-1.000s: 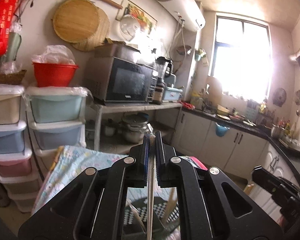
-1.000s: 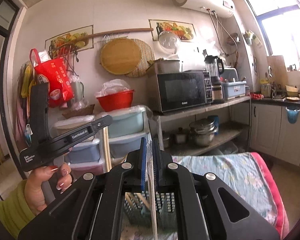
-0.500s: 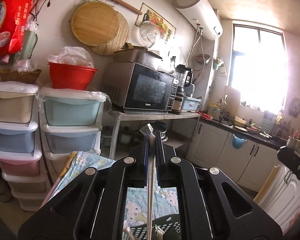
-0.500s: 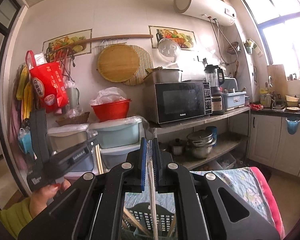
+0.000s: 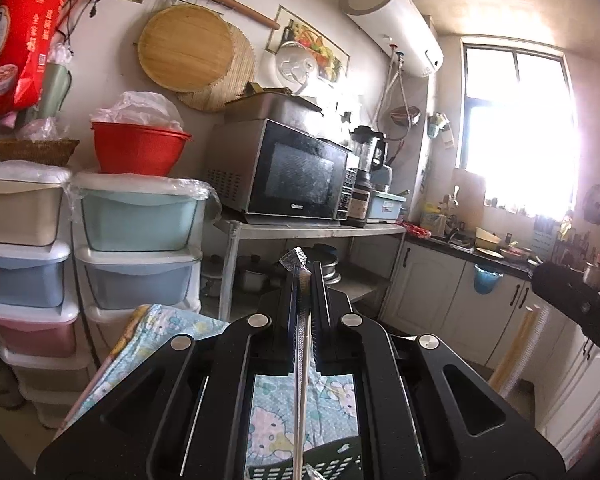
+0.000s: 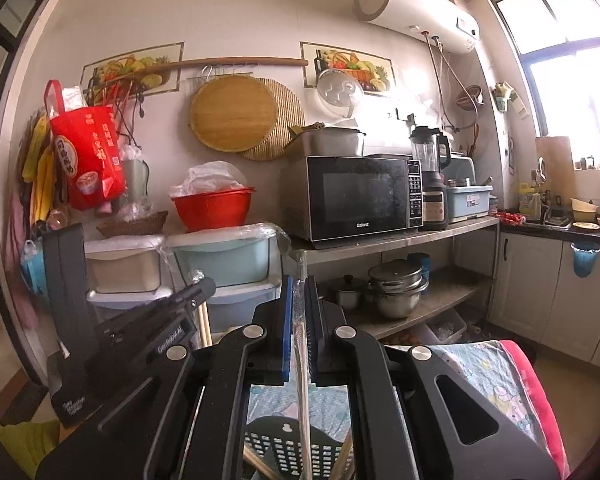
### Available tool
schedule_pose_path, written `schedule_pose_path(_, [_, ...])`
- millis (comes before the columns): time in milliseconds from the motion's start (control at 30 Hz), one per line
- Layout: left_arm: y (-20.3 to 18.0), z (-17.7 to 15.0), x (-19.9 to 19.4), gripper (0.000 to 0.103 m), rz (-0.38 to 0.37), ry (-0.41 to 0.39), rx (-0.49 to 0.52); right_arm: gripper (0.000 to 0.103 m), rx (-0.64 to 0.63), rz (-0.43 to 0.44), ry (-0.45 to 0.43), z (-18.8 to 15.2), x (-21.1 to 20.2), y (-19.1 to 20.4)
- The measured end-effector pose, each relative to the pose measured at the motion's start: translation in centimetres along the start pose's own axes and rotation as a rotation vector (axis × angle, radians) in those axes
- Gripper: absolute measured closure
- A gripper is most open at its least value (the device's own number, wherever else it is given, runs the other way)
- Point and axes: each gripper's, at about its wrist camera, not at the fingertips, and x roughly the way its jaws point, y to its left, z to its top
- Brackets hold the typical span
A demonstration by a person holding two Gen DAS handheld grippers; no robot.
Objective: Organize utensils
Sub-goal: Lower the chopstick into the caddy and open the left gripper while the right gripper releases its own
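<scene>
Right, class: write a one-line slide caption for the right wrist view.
Right tool shut on wrapped chopsticks above a dark slotted basket, kitchen shelves behind.

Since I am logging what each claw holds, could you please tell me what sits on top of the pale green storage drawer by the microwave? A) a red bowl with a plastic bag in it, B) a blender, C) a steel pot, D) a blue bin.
A: the red bowl, with a crumpled plastic bag in it, stands on the pale green drawer left of the microwave.
</scene>
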Motion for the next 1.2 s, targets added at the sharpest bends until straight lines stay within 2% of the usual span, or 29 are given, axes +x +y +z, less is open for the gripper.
schedule_pose_path(333, [-0.7,-2.3,1.5,0.1,-0.006,0.036,0.045,0.097,-0.083,-0.07,0.011,-1.5,2.3,0.8])
schedule_pose_path(867, [0.9,-4.8,2.4,0.1,0.001,0.103,0.033,0.096,-0.083,-0.096,0.105,-4.7,4.4,0.7])
schedule_pose_path(900, [1.0,-5.0,2.4,0.1,0.002,0.109,0.033,0.093,-0.082,-0.098,0.11,-4.8,4.4,0.7])
schedule_pose_path(933, [1.0,-5.0,2.4,0.1,0.002,0.112,0.031,0.085,-0.079,-0.1,0.113,-4.9,4.4,0.6])
schedule_pose_path(1000, [1.1,-5.1,2.3,0.096,-0.001,0.121,0.027,0.077,-0.065,-0.1,0.117,-5.2,4.2,0.4])
schedule_pose_path(1133, [1.2,-5.3,1.8,0.084,0.006,0.141,0.017,0.075,-0.055,-0.104,0.121,-5.6,3.5,0.1])
schedule_pose_path(1200, [1.3,-5.4,1.6,0.074,0.013,0.151,0.014,0.072,-0.044,-0.107,0.124,-5.6,3.2,-0.1])
